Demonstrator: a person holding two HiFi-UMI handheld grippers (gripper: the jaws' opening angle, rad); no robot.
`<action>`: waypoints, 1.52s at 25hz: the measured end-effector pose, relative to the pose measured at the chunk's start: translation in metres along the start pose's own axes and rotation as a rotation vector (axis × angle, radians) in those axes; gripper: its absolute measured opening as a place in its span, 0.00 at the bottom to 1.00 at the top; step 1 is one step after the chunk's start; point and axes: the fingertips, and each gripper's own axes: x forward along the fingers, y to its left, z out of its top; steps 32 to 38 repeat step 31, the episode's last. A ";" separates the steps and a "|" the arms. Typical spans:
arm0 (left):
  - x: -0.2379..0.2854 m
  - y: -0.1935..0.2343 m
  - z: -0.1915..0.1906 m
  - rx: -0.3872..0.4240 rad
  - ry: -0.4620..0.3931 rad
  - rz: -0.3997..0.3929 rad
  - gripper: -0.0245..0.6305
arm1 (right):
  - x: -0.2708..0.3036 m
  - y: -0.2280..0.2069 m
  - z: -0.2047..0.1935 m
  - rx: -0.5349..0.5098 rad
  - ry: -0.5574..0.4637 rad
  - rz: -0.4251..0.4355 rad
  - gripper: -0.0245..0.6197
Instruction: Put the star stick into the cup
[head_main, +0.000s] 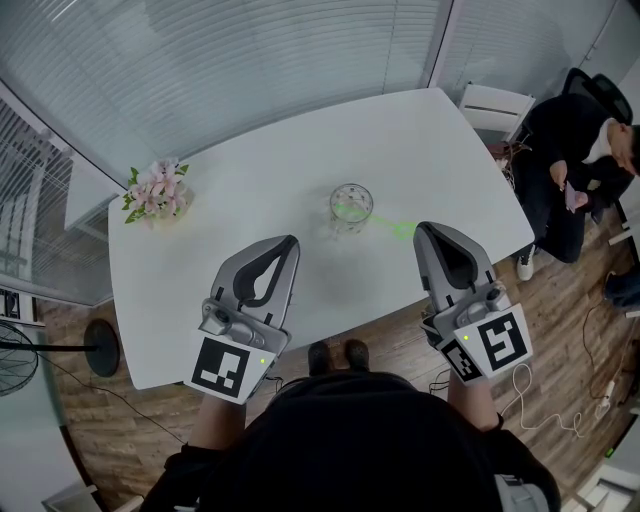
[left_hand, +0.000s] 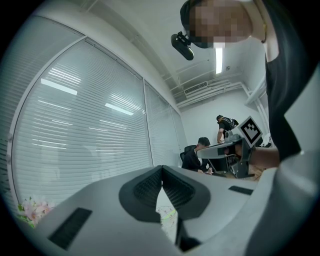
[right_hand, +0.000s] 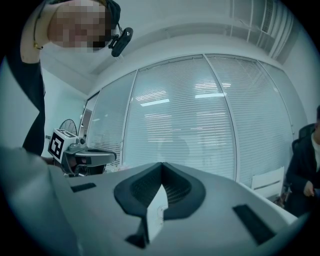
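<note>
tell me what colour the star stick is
Light green: the star stick shows best in the head view.

Shape of the star stick (head_main: 381, 221) too faint; seated person (head_main: 572, 165) partly off-frame.

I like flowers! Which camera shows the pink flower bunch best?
The head view: the pink flower bunch sits whole on the white table. The left gripper view shows it blurry; the right gripper view, nothing.
</note>
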 end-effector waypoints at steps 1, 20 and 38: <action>0.000 0.001 0.000 0.001 0.000 0.000 0.06 | 0.000 0.000 0.000 0.001 0.000 -0.001 0.05; 0.002 0.002 0.002 0.006 -0.003 -0.001 0.06 | 0.000 -0.006 0.001 0.003 -0.004 -0.018 0.04; 0.004 0.002 0.002 0.008 0.001 -0.001 0.06 | 0.000 -0.006 0.004 -0.005 -0.008 -0.016 0.04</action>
